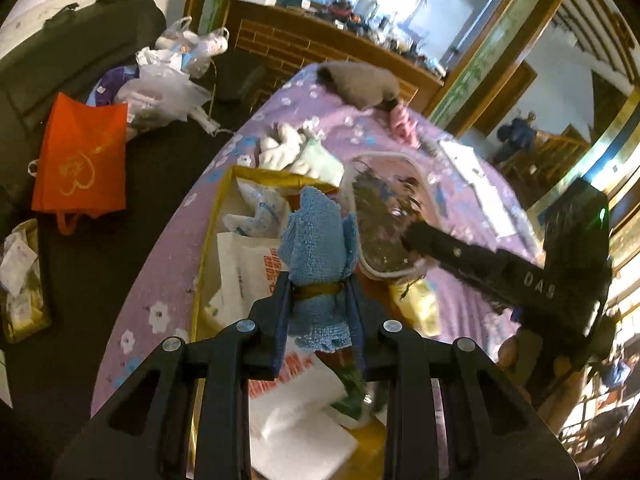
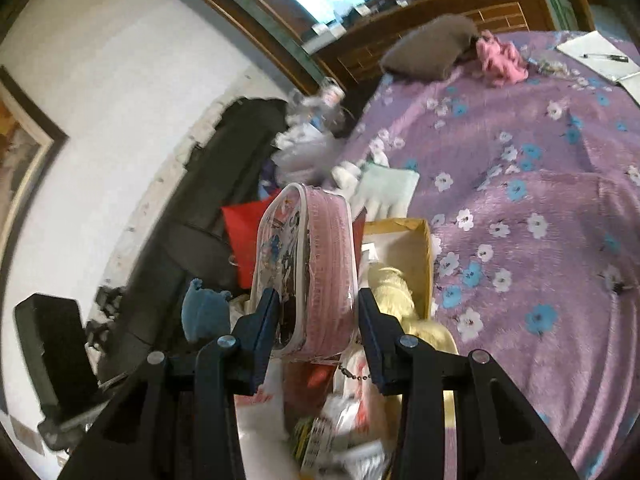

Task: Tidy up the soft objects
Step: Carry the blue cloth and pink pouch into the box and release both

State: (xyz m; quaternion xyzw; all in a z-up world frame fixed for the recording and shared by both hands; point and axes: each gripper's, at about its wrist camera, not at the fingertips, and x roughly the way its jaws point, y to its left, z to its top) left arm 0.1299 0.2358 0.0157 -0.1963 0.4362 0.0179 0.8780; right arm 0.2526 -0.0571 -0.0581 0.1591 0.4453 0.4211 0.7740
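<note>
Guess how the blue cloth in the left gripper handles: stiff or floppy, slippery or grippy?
Likely floppy: the blue cloth bunches and pinches narrow where the left gripper squeezes it, with loose folds above and below. Probably grippy, not slippery, given its looped terry texture. Seems light: it stands up above the fingers without sagging over.

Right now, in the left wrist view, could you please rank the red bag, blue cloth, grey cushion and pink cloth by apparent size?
1. Red bag
2. Blue cloth, though closeness to the camera inflates it
3. Grey cushion
4. Pink cloth
</note>
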